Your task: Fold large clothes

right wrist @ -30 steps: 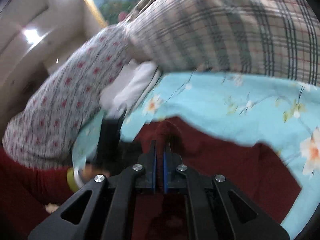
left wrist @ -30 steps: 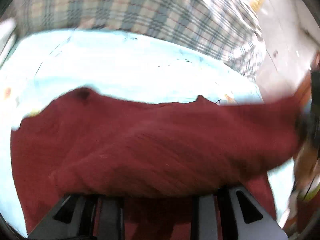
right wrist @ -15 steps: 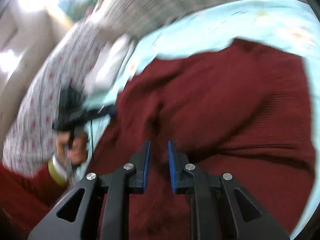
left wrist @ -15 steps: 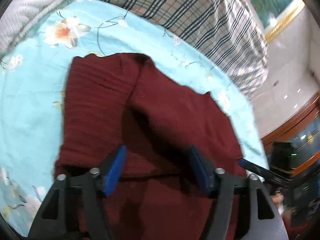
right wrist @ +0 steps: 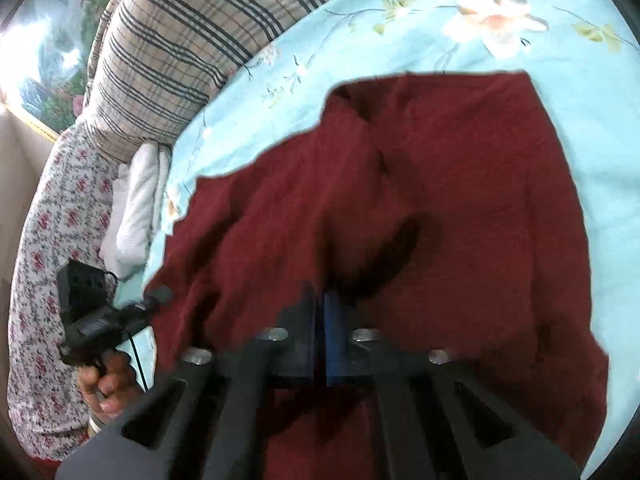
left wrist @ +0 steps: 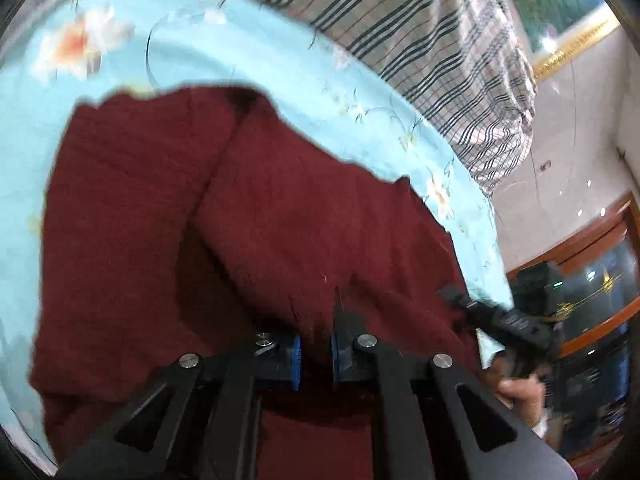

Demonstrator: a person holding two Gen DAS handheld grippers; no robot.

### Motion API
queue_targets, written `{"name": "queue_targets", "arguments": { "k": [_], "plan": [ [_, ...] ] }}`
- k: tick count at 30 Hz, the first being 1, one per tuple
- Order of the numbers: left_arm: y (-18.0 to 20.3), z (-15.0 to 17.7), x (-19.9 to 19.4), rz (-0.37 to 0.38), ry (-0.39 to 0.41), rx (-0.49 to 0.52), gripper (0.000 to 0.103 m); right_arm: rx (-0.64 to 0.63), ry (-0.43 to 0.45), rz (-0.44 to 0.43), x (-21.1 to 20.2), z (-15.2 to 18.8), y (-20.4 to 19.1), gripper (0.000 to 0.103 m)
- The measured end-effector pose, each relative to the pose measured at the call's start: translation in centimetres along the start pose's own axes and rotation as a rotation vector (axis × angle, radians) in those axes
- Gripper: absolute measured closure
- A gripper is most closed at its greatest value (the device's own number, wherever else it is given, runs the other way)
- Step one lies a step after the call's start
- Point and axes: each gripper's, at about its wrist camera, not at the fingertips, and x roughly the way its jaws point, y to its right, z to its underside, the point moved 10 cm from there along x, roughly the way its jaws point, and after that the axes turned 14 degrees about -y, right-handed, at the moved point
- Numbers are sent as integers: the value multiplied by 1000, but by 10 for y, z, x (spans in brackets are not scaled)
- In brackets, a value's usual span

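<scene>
From my left gripper I see the blue pads drawn nearly together with a fold of the dark red sweater pinched between them, so I read it as clamped on the cloth. The sweater spreads ahead of that gripper and to both sides of it, lying on the light blue flowered bedsheet, with one layer folded over another along a crease that runs away from the pads. Beyond the sweater, past the far edge of the sheet, sits a plaid pillow. Off to the right of this gripper I can see my other tool, the right gripper, reaching into the sweater's edge.

From the right gripper the view is blurred near the pads, but they appear pressed together with red cloth bunched right at them; I take it as closed on the sweater. The garment fills the area ahead of and to the right of this gripper, rumpled with a deep shadowed fold just in front of the pads. To its left, the left gripper touches the sweater's edge, held by my left hand. Farther left is a floral cover and a white folded cloth.
</scene>
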Motion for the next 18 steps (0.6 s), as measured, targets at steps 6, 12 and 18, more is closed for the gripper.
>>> {"name": "queue_targets", "arguments": {
  "k": [6, 12, 18],
  "plan": [
    [-4, 8, -5, -38, 55, 82, 95, -74, 210, 24, -55, -11, -1, 100],
    [-13, 26, 16, -81, 10, 109, 92, -19, 76, 101, -17, 25, 33, 100],
    [-14, 32, 5, -108, -7, 100, 75, -6, 61, 135, -31, 26, 31, 97]
  ]
}}
